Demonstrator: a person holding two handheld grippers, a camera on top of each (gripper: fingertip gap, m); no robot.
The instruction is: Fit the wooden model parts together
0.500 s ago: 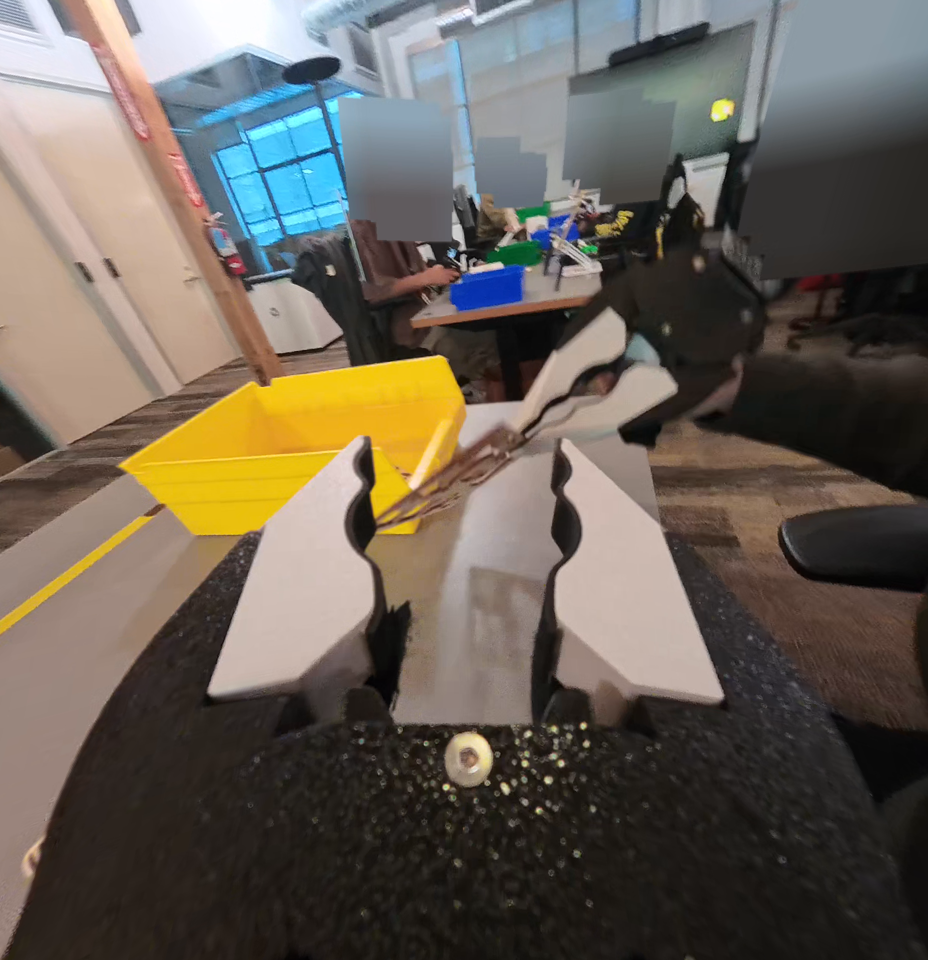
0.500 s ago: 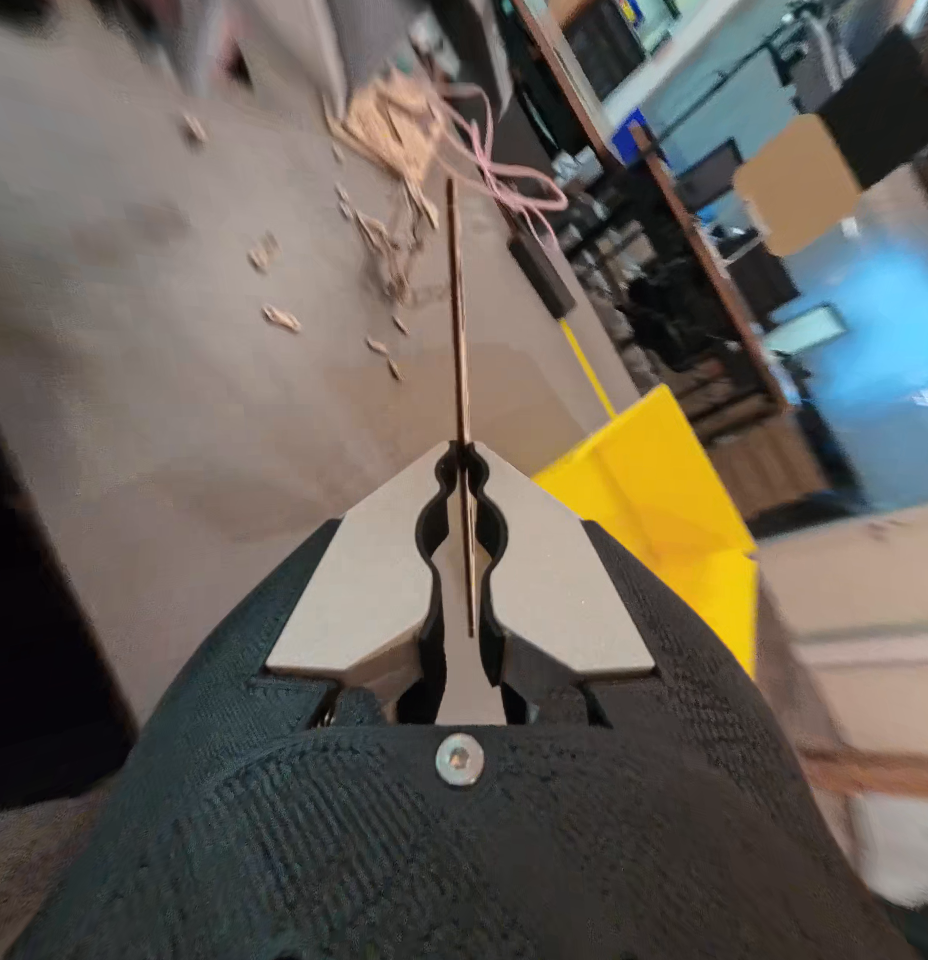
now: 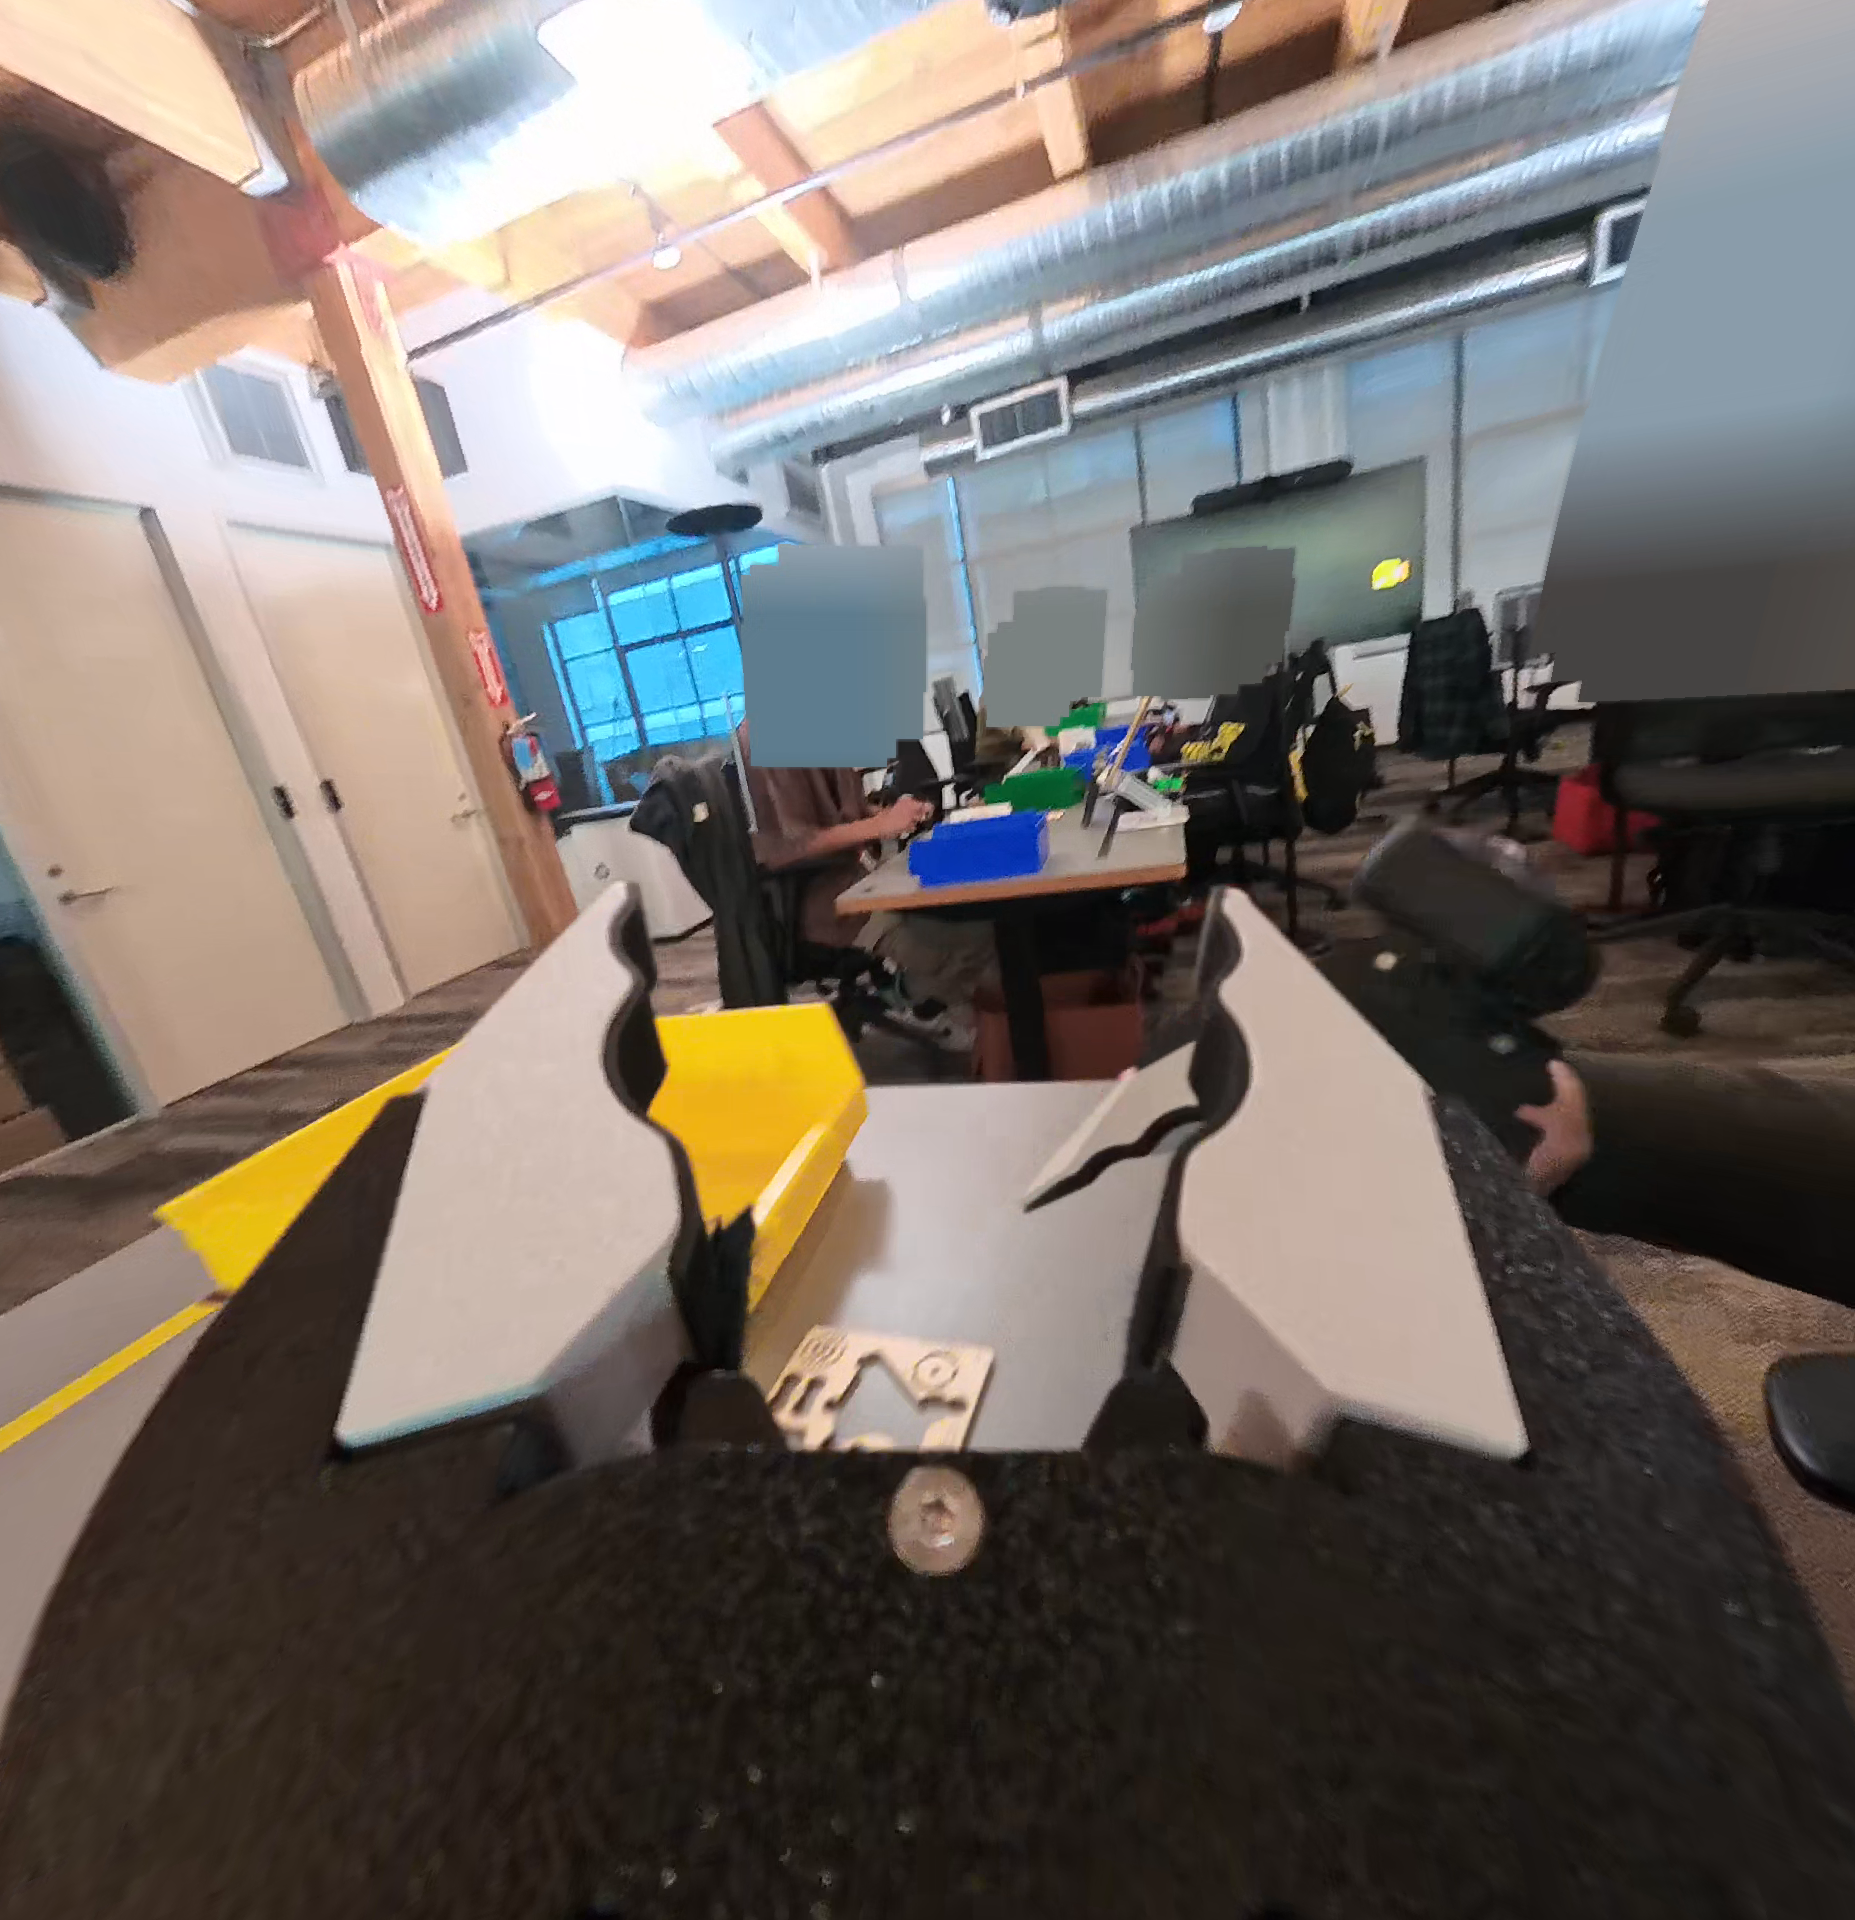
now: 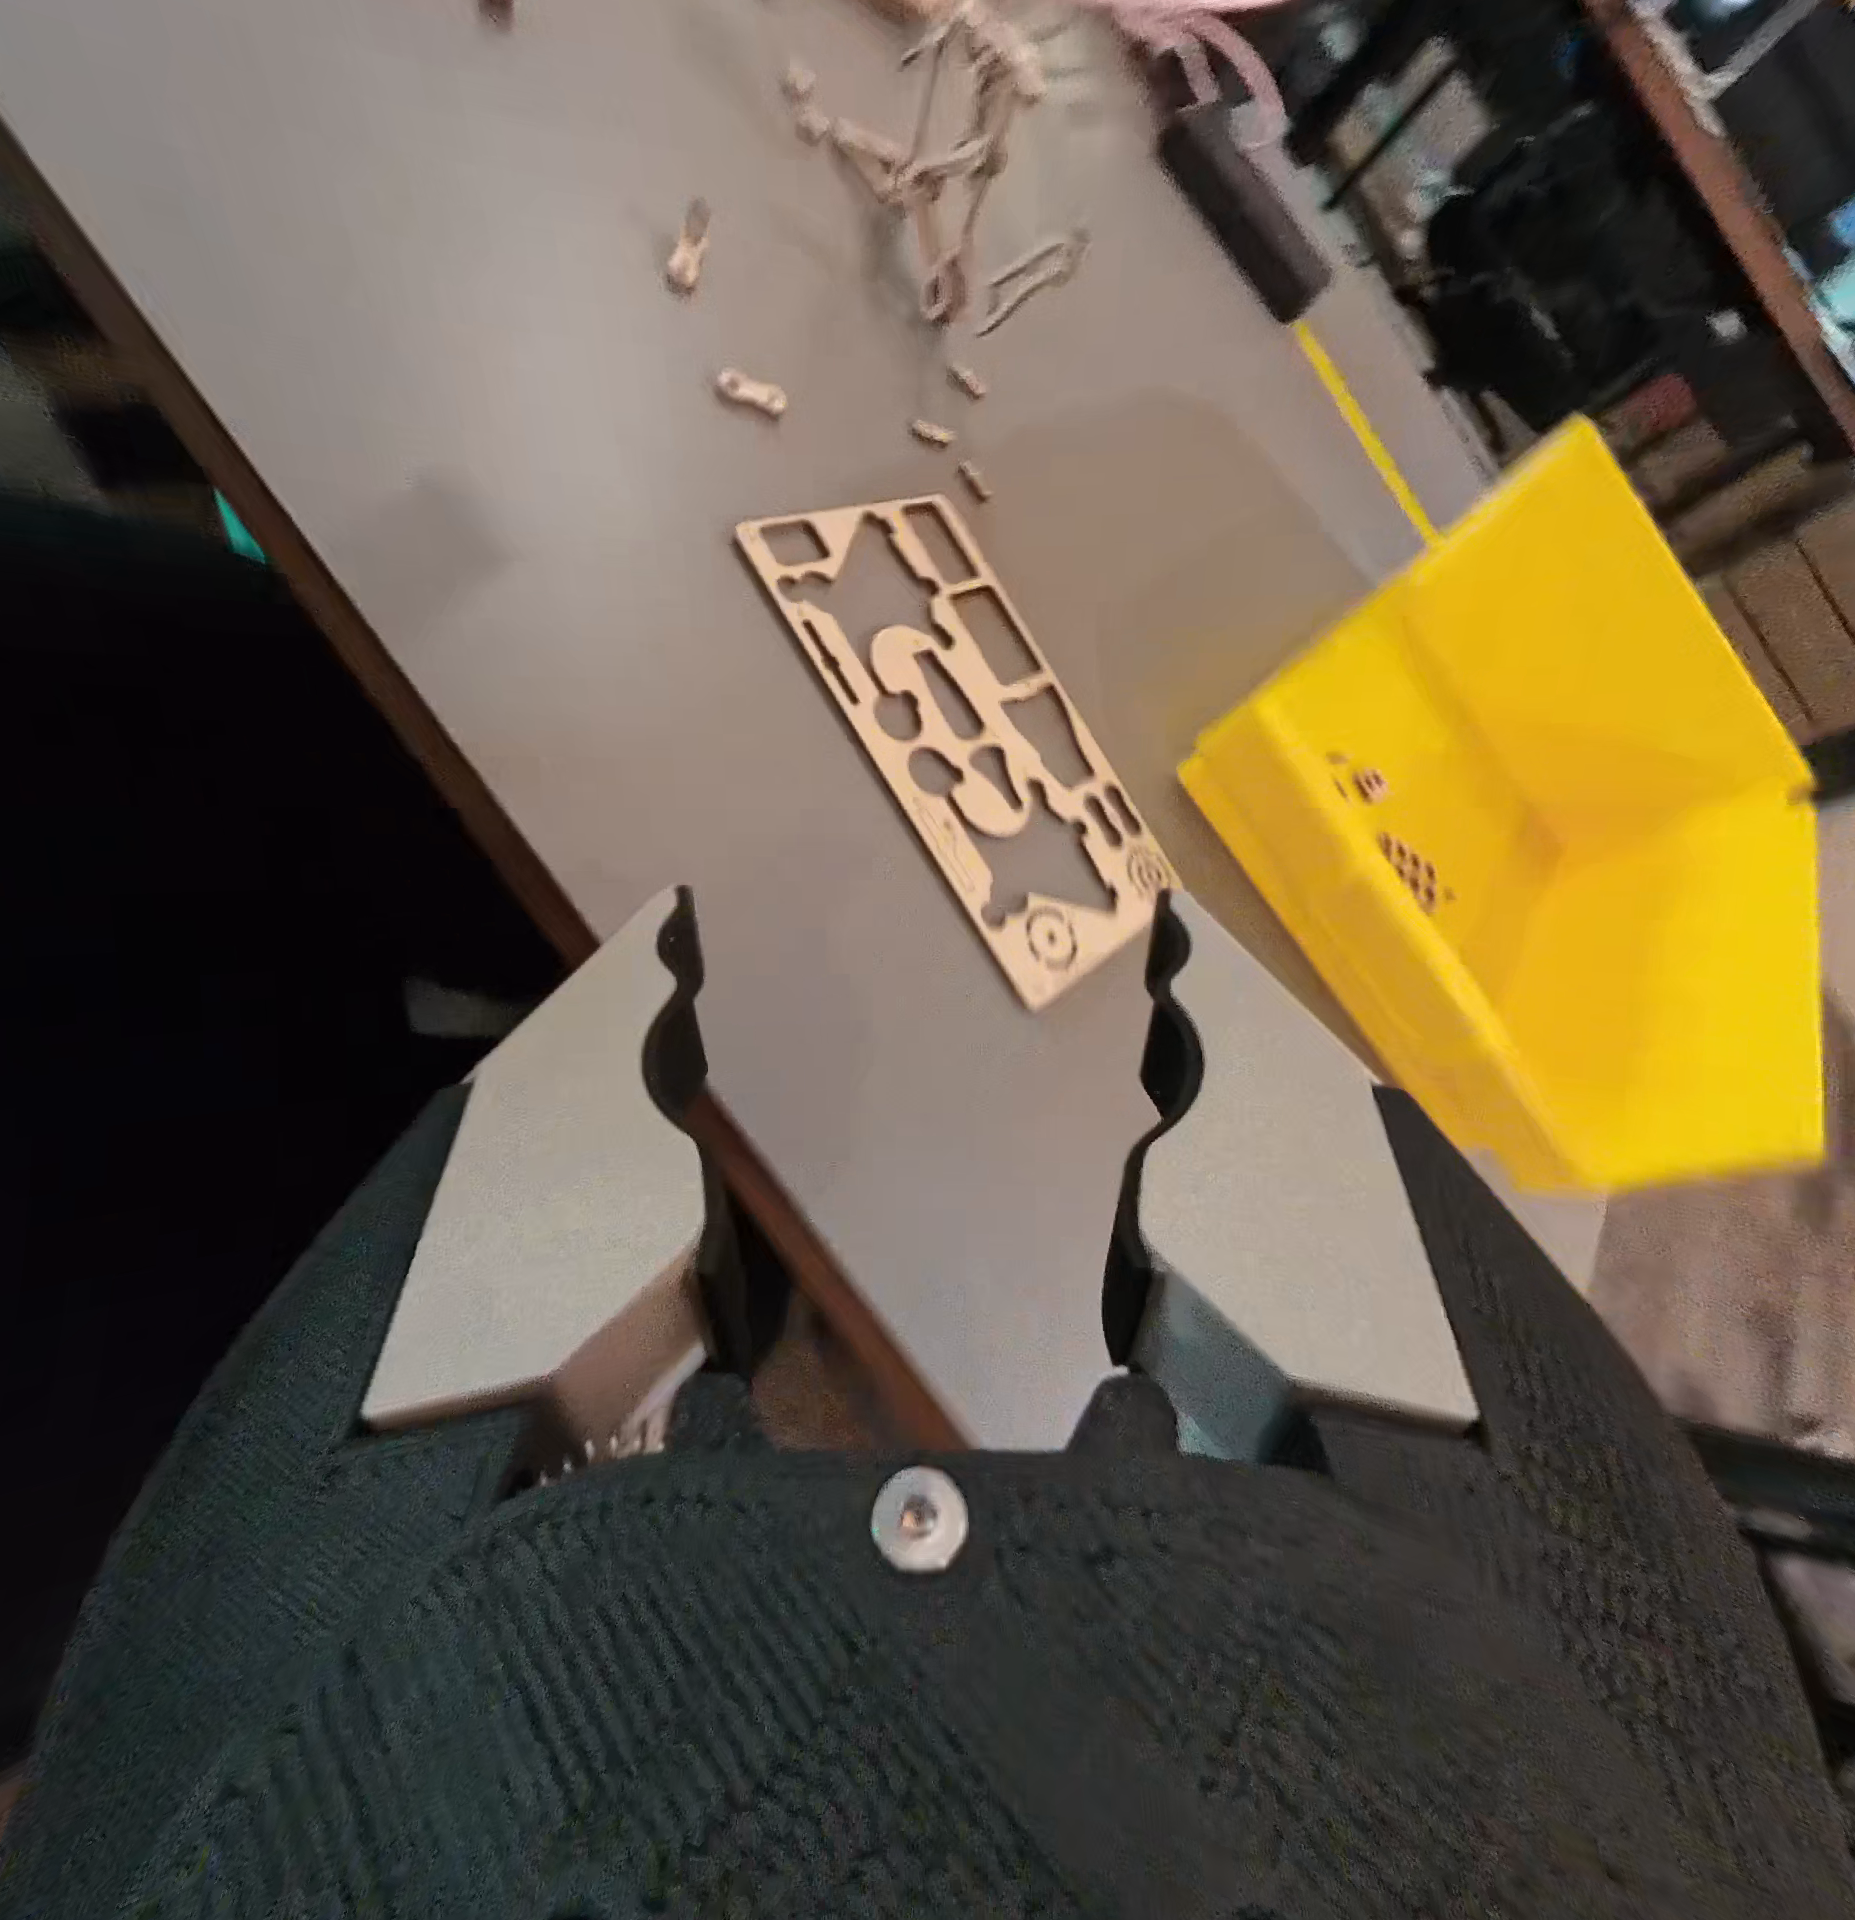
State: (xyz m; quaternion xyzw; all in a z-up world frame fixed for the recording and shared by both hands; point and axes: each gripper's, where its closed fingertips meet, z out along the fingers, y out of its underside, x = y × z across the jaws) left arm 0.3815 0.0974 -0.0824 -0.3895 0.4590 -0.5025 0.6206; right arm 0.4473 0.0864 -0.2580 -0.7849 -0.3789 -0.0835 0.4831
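One wooden sheet (image 4: 954, 748), one yellow bin (image 4: 1546, 894), perhaps a dozen loose parts (image 4: 751, 393)

sheet (image 4: 964, 748) on table (image 4: 487, 364), bin (image 4: 1588, 883) beside it

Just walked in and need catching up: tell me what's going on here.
A person is working with two handheld grippers over a grey table. Both the left gripper and the right gripper have their jaws open and empty. A punched-out wooden sheet lies flat beside a yellow bin; loose wooden pieces sit farther along.
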